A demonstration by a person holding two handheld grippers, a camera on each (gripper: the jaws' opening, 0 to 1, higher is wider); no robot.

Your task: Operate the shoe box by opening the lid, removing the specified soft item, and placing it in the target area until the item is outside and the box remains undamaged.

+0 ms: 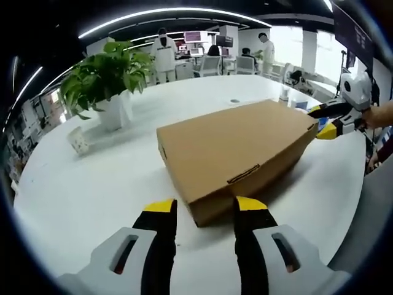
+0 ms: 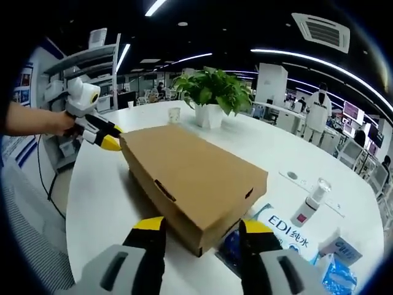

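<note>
- The shoe box (image 1: 236,153) lies flat on the white tabletop (image 1: 92,190), lid still closed, and I have one pair of tongs at each of its two opposite ends, which I judge is the stance for lifting the lid evenly without tearing the cardboard.
- My left tongs (image 1: 204,209) stand with the jaws apart, gripping nothing, their yellow tips just short of the box's near corner; in the right gripper view the same tongs (image 2: 105,139) show at the box's far end, close against the corner, though I cannot tell whether they touch it.
- My right tongs (image 2: 201,230) are likewise spread and empty, straddling the box's near corner in their own view; in the left gripper view they (image 1: 325,120) sit at the box's far right corner.
- The box is plain brown cardboard, long and low, with a slotted tab on its front wall and crisp, undented edges.
- The soft item is inside, I assume; nothing of it shows.
- Beyond the box stands a potted plant (image 1: 107,80) in a white pot.
- Beside the box's near end in the right gripper view lie a blue-and-white packet (image 2: 279,224) and a small spray bottle (image 2: 312,201), near enough that I would keep the lid's swing away from them.
</note>
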